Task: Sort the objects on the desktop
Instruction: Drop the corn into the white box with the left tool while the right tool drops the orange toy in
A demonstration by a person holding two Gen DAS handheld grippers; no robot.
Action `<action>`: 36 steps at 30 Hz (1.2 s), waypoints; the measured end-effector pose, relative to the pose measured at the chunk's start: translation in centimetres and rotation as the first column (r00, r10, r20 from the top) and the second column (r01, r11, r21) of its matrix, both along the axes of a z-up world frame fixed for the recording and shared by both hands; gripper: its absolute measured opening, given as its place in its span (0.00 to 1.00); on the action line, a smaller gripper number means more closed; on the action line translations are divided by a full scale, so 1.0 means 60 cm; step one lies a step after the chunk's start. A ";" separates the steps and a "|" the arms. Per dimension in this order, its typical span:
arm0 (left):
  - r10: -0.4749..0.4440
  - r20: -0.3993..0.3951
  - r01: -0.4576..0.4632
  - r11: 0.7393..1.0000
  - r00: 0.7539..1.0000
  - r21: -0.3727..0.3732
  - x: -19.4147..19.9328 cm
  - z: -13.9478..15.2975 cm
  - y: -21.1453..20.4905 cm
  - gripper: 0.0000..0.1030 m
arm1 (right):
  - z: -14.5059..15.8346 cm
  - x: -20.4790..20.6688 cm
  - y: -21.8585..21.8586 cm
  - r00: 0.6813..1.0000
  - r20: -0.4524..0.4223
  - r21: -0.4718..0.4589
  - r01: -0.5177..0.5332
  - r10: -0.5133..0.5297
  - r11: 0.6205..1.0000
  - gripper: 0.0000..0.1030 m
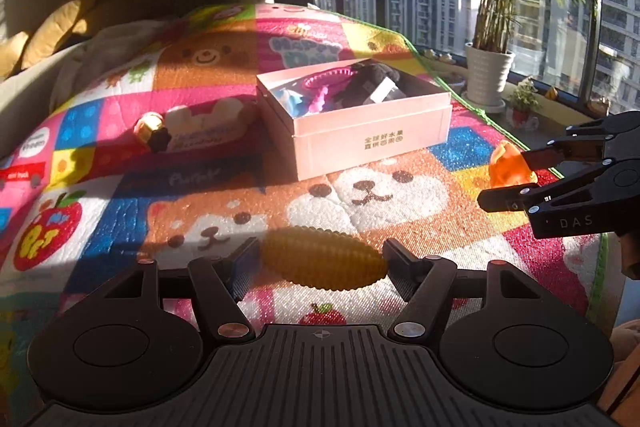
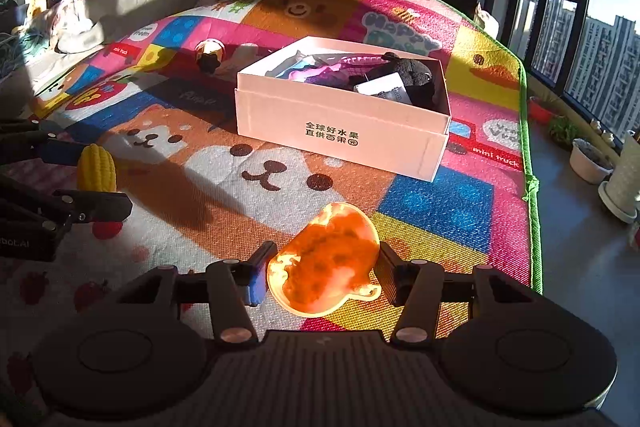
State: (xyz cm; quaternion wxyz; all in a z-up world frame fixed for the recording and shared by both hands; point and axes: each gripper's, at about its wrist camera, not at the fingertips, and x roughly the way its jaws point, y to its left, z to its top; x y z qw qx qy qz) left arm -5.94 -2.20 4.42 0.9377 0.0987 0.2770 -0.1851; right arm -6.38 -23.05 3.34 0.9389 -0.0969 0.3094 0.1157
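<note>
Left gripper (image 1: 322,257) clamped on a yellow ribbed corn toy (image 1: 324,259), near the front edge of the patterned play mat (image 1: 460,155). Right gripper (image 2: 322,267) clamped on an orange translucent toy (image 2: 326,263), towards the mat's right edge. An open pink box (image 2: 340,131) holding toys stands beyond both, mid-mat.

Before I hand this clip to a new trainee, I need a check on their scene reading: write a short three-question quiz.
1. True or false: the pink box is empty.
2. What does the left gripper hold? A) yellow corn toy B) plush bear C) gold ball
3. Fill in: the right gripper is clamped on an ____ toy.

Key: 1 false, toys lie inside; 2 A, the yellow corn toy; 3 orange, the orange toy.
</note>
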 end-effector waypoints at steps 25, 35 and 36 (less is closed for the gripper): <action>0.077 0.057 -0.069 0.989 0.995 -0.132 0.279 0.049 -0.040 0.96 | 0.174 0.306 -0.062 1.000 -0.018 0.301 0.012 -0.007 0.954 0.52; 0.237 -0.033 -0.239 0.970 0.971 -0.049 0.208 -0.031 0.077 1.00 | 0.124 0.364 0.024 0.993 -0.114 0.192 0.022 0.000 0.981 0.62; 0.258 -0.041 -0.260 0.964 0.965 -0.057 0.206 -0.037 0.088 1.00 | 0.122 0.370 0.033 0.991 -0.137 0.178 0.020 0.004 0.984 0.46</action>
